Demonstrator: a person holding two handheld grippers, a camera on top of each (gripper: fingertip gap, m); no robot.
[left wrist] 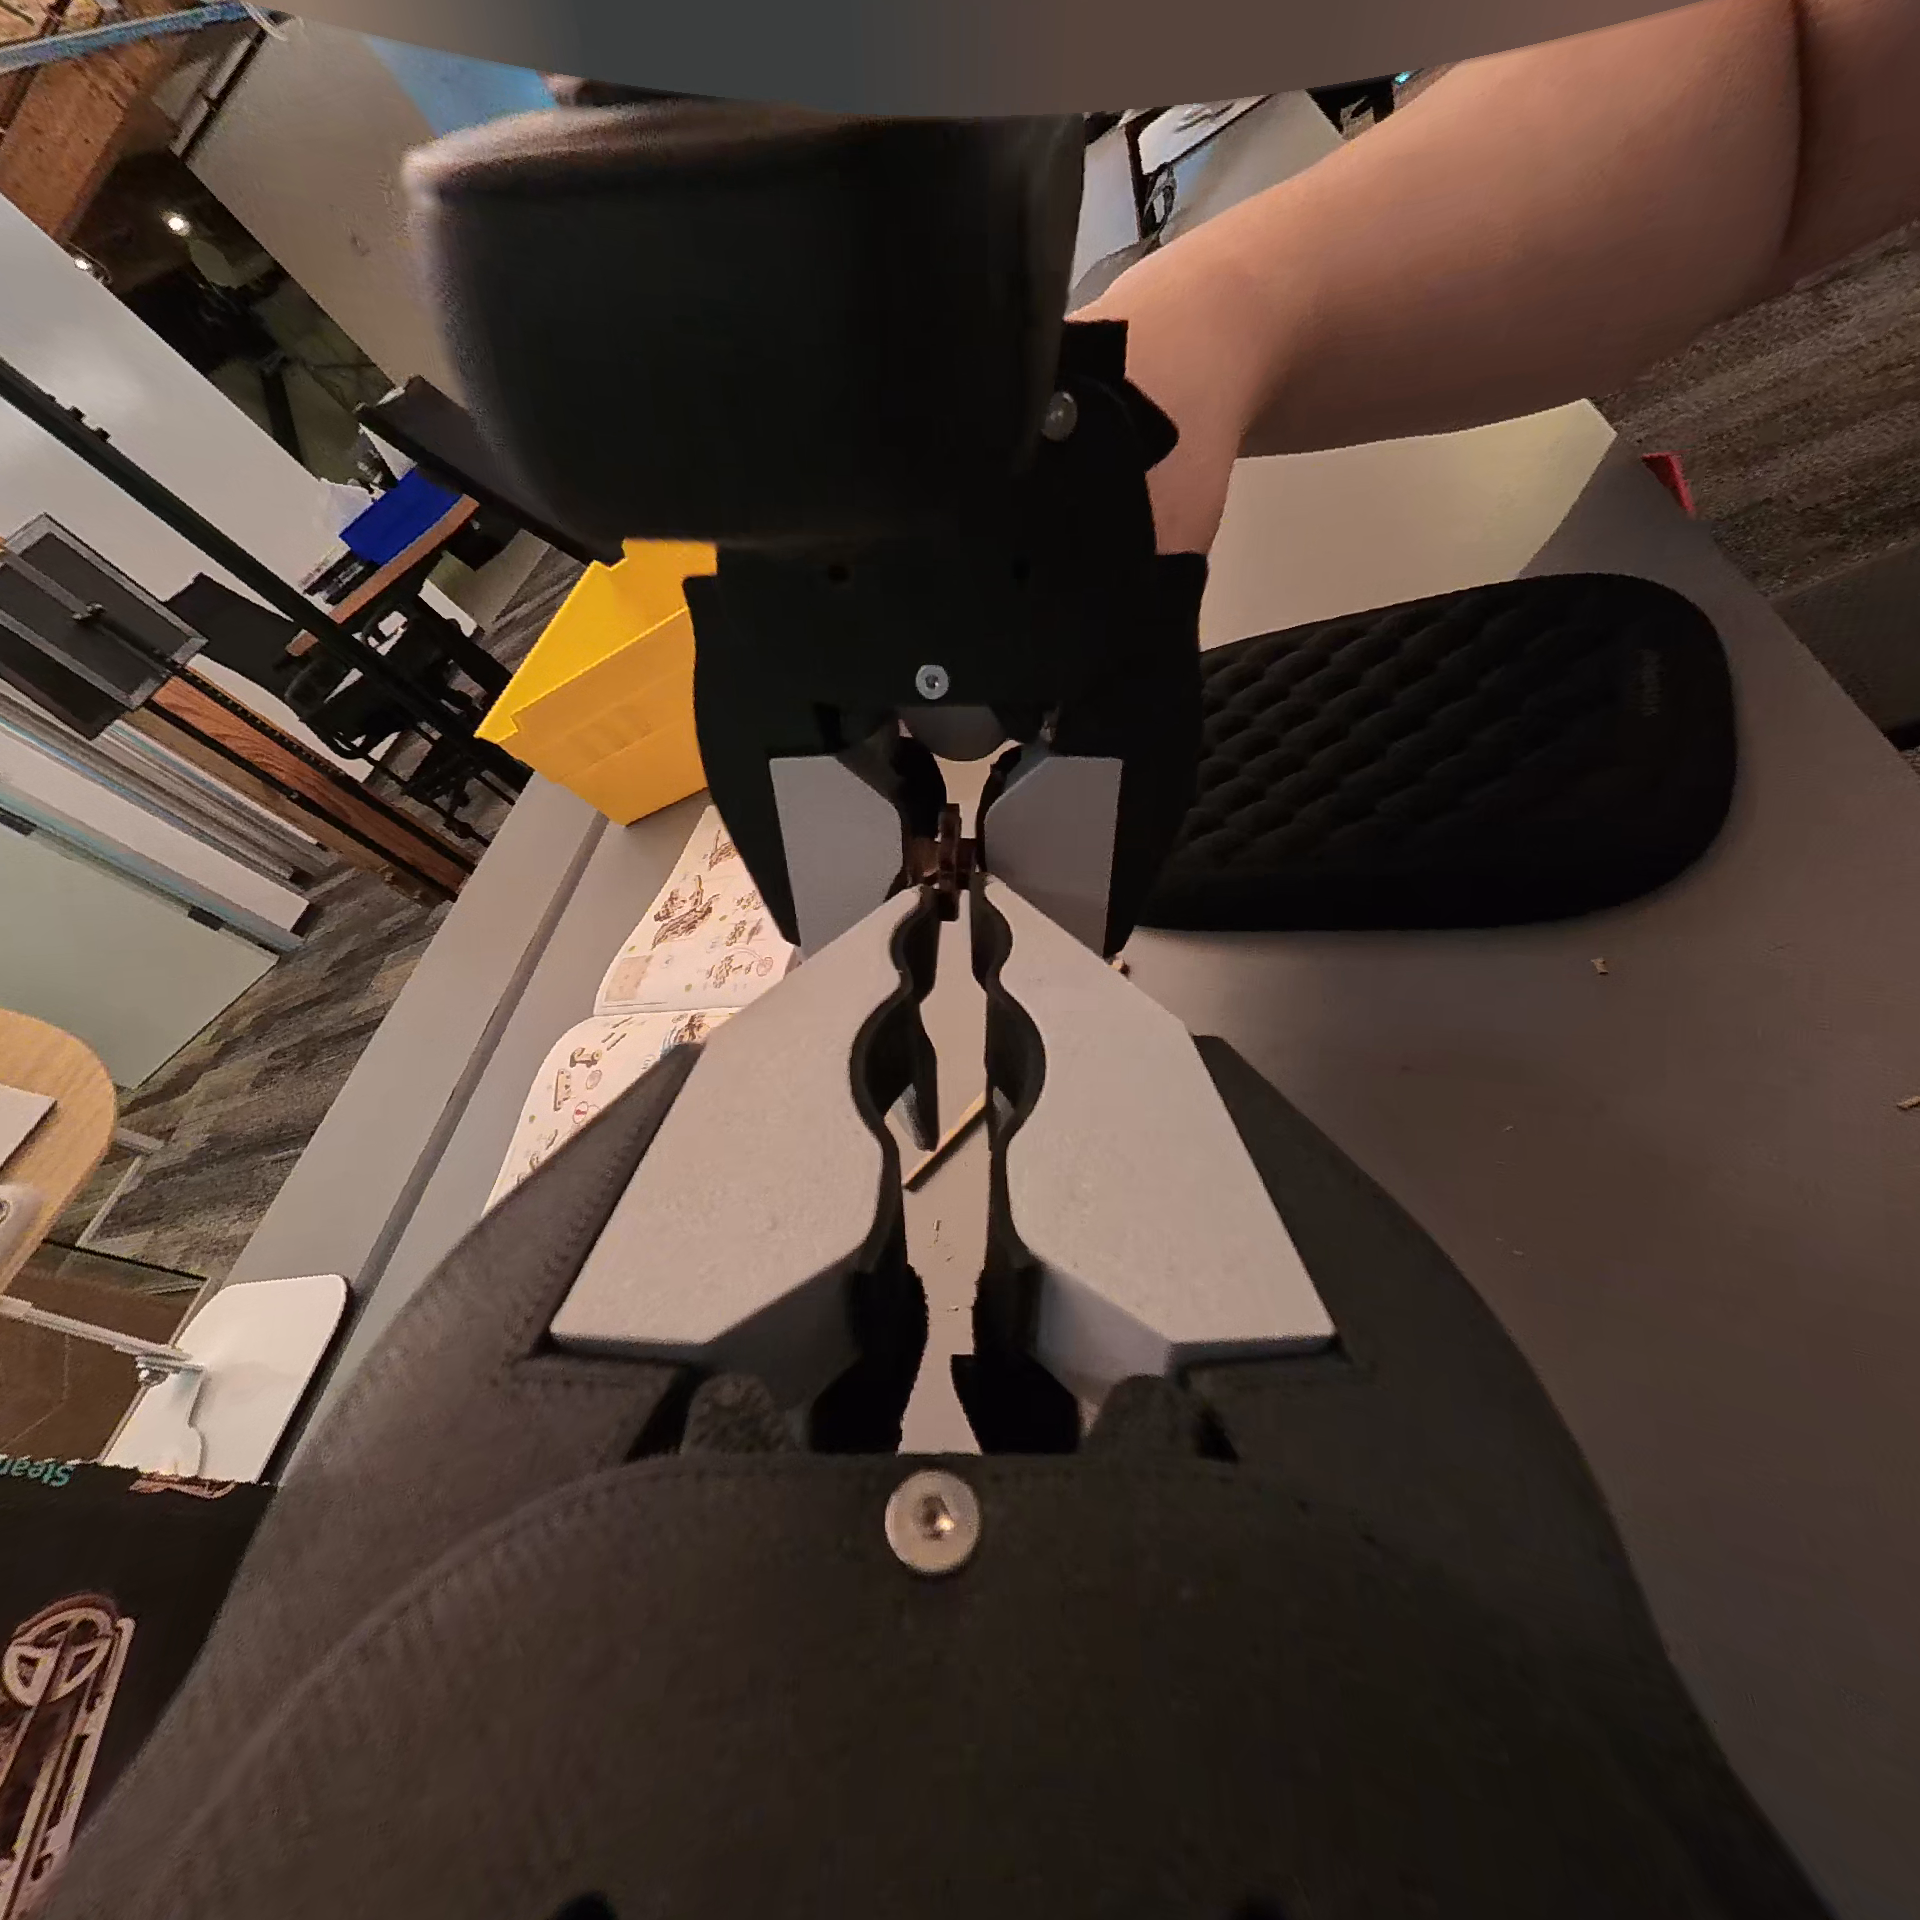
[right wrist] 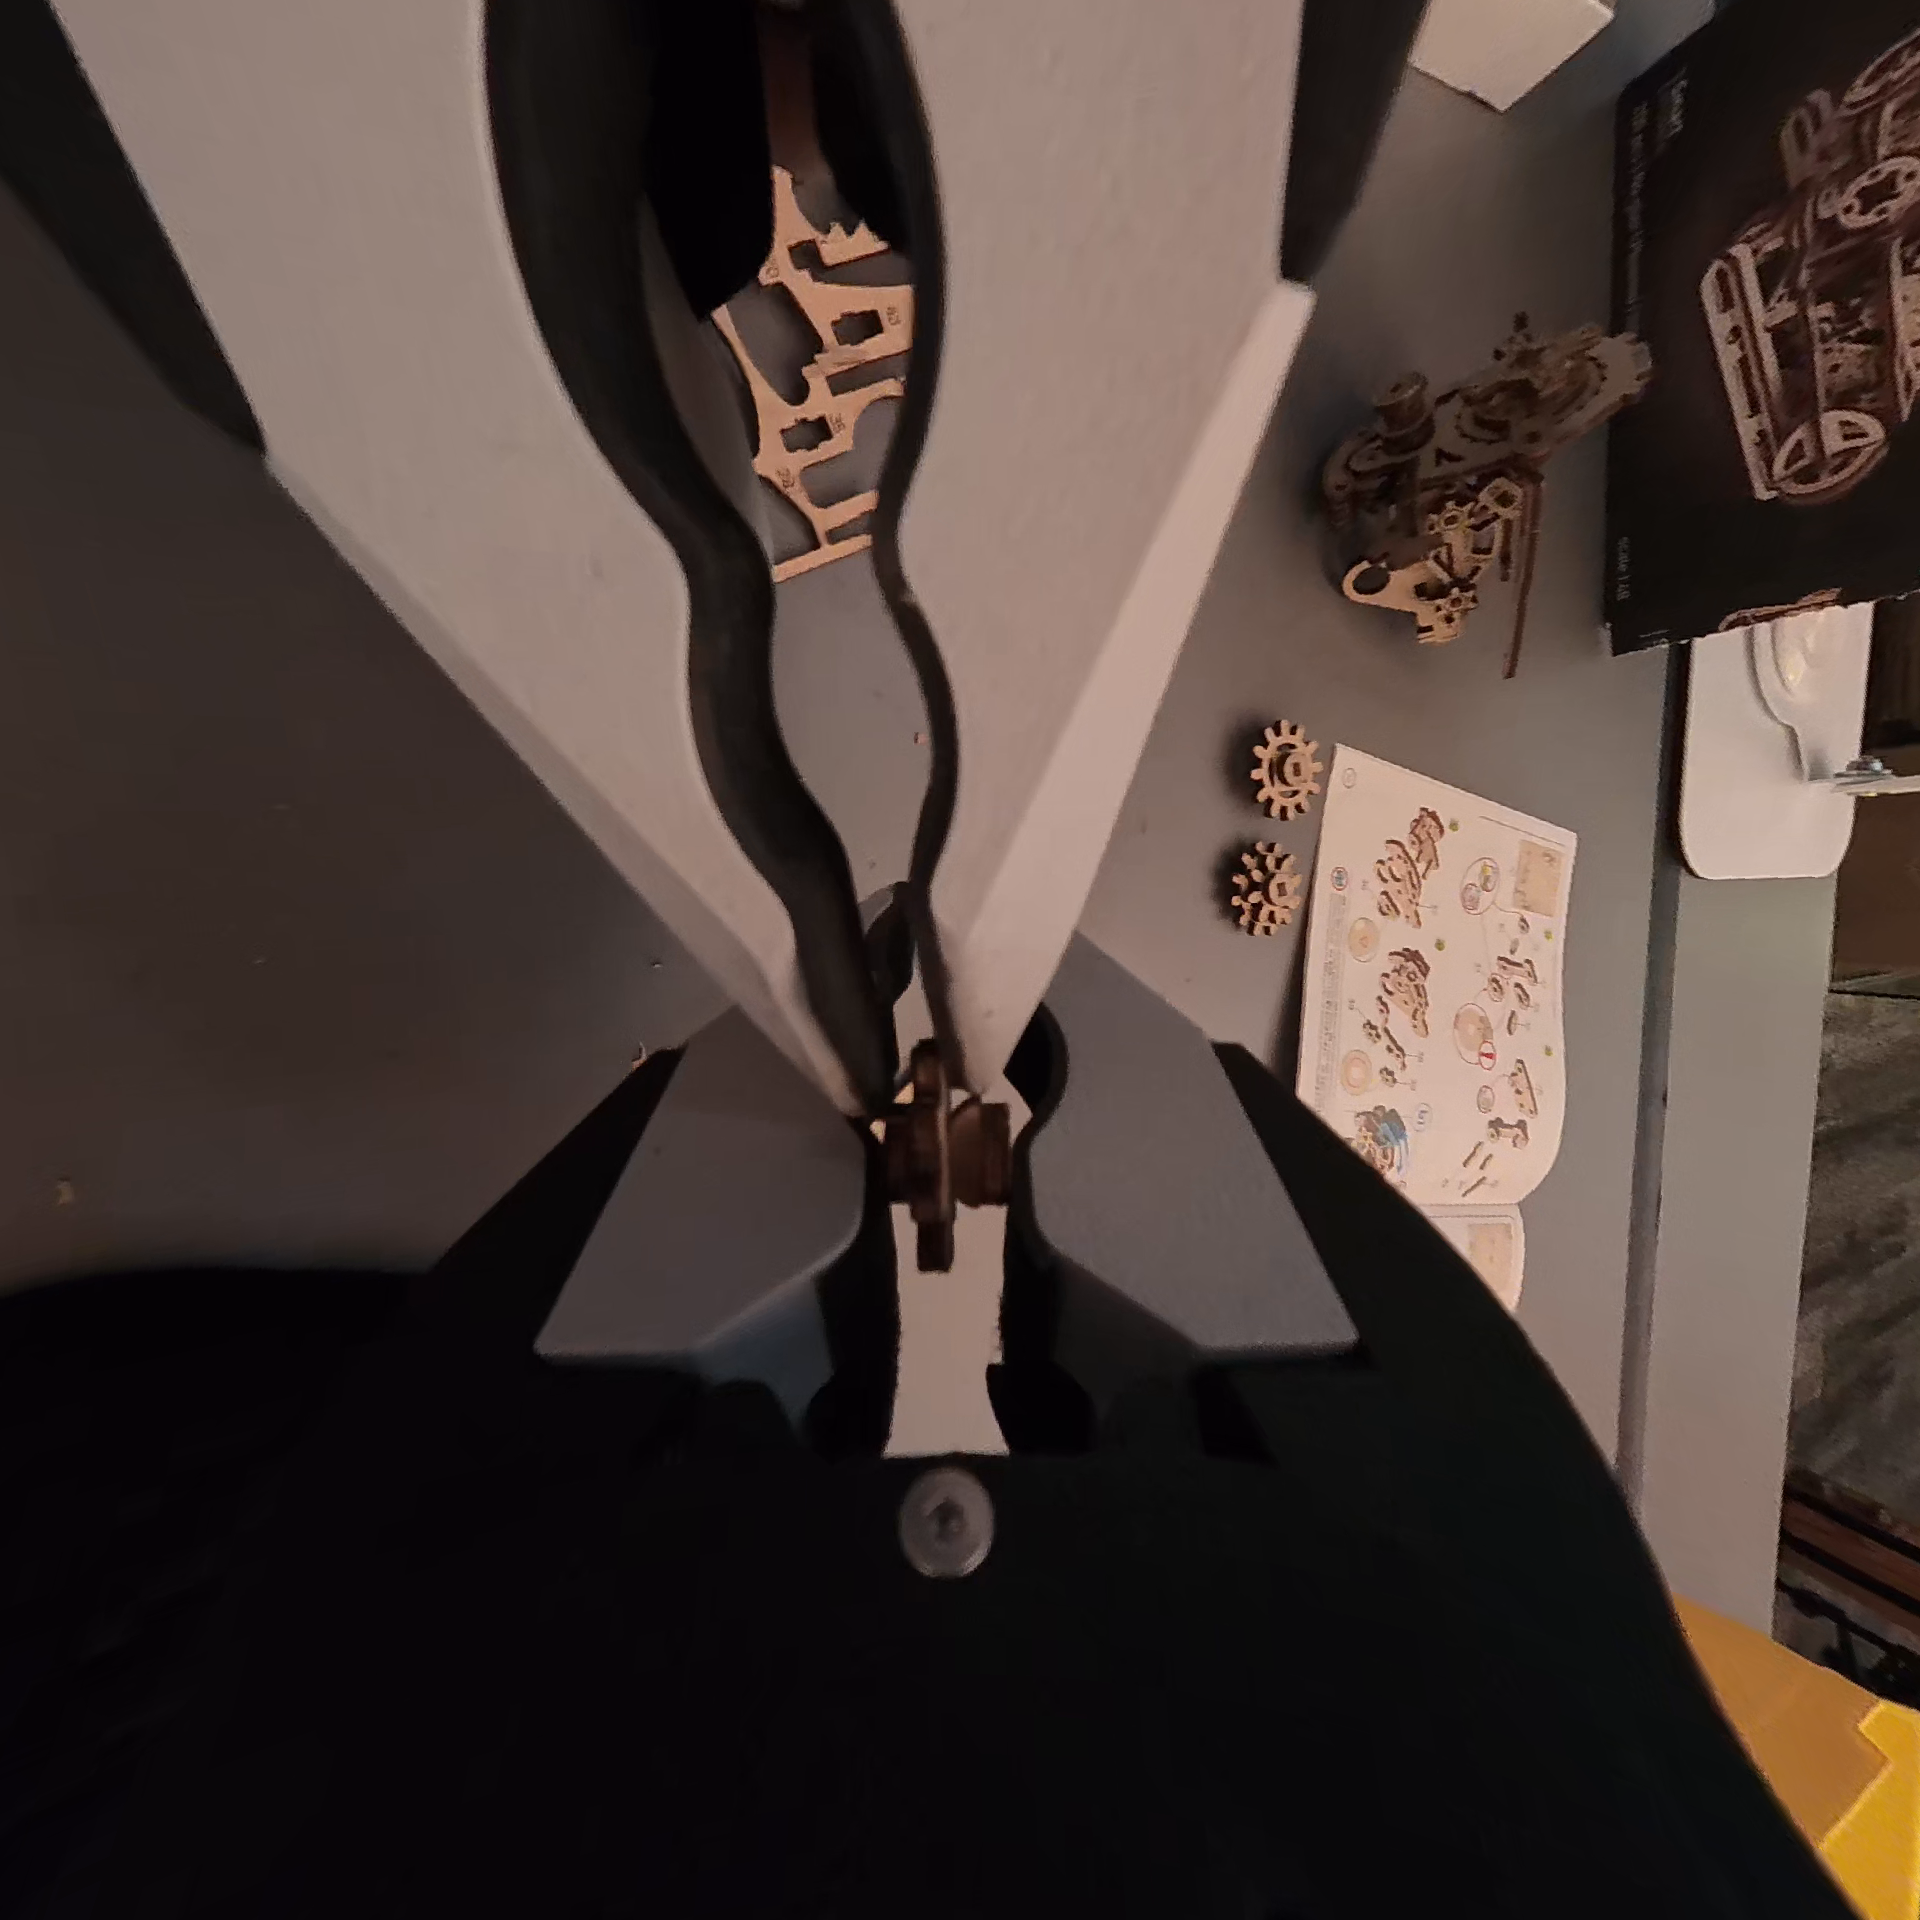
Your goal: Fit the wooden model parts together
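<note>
A small dark wooden gear piece (right wrist: pixel 940 1143) is held in the air between both grippers, tip to tip; it also shows in the left wrist view (left wrist: pixel 948 868). My right gripper (right wrist: pixel 948 1138) is shut on it from below. My left gripper (left wrist: pixel 949 902) is shut on its other end and comes in from above in the right wrist view (right wrist: pixel 932 1075). In the left wrist view the right gripper (left wrist: pixel 951 826) comes down from above. I cannot tell whether the piece is one part or two joined parts.
On the grey table (right wrist: pixel 312 727) lie a partly built wooden model (right wrist: pixel 1475 488), two loose gears (right wrist: pixel 1286 769), an instruction sheet (right wrist: pixel 1444 997), a dark box (right wrist: pixel 1766 312) and a cut-out wooden sheet (right wrist: pixel 831 374). A yellow bin (left wrist: pixel 613 686) and a black mesh pad (left wrist: pixel 1455 748) sit farther off. My right tips are roughly 20 cm from the partly built wooden model (right wrist: pixel 1475 488).
</note>
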